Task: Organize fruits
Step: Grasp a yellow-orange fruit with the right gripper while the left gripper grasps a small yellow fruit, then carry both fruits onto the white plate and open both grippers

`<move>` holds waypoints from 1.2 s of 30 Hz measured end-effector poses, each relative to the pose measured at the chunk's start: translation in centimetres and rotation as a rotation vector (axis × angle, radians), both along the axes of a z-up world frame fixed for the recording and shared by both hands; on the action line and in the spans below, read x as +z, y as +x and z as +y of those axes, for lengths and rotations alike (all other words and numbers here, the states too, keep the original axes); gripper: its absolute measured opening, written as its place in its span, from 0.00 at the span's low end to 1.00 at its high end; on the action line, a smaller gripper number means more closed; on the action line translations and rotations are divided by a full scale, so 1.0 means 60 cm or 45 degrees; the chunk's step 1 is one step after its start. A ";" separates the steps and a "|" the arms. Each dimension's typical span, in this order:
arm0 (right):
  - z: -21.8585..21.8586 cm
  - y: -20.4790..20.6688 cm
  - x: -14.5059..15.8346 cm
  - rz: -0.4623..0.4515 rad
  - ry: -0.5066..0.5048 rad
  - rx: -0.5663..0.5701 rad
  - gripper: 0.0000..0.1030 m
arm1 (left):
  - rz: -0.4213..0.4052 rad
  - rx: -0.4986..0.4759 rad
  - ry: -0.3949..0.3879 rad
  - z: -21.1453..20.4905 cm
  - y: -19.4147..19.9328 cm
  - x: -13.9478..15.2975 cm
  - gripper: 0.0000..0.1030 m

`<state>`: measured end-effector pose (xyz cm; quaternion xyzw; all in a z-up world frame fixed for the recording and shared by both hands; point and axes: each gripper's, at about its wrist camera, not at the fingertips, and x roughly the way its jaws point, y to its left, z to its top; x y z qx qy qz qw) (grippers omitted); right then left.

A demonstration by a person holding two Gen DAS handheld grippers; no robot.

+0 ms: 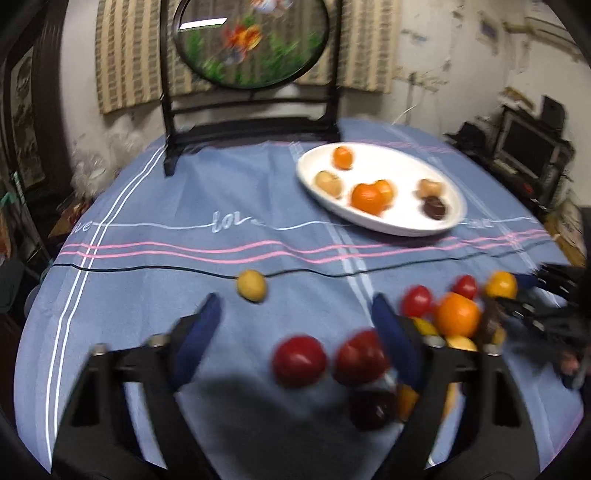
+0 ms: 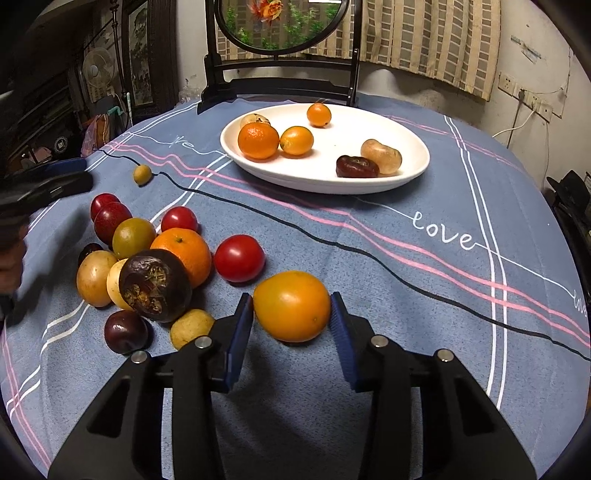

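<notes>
A white oval plate (image 2: 406, 173) (image 1: 391, 155) at the back of the blue tablecloth holds several fruits: oranges, pale brown fruits and a dark one. My right gripper (image 2: 291, 306) is shut on a yellow-orange fruit (image 2: 291, 306) just above the cloth; it also shows in the left wrist view (image 1: 501, 284). A pile of loose fruits (image 2: 147, 258) lies to its left: red tomatoes, an orange, yellow and dark fruits. My left gripper (image 1: 291, 306) is open and empty, over two red fruits (image 1: 299, 360). A small yellow fruit (image 1: 252, 285) lies alone ahead of it.
A dark wooden stand with a round painted panel (image 2: 280, 22) (image 1: 251, 40) stands at the table's far edge. The cloth (image 2: 461, 302) hangs over the round table's edges. Clutter and furniture (image 1: 532, 147) surround the table.
</notes>
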<state>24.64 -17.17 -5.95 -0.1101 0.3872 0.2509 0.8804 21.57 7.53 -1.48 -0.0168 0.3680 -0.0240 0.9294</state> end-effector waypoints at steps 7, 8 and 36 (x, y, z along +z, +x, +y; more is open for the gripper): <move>-0.002 0.001 0.000 0.004 0.000 -0.011 0.41 | 0.122 0.108 -0.046 0.038 0.062 -0.034 0.37; -0.002 0.000 0.001 0.003 0.003 -0.010 0.41 | 0.128 0.111 -0.047 0.040 0.064 -0.036 0.37; 0.000 -0.001 0.002 0.005 -0.001 -0.014 0.41 | 0.198 0.135 -0.003 0.040 0.083 -0.065 0.24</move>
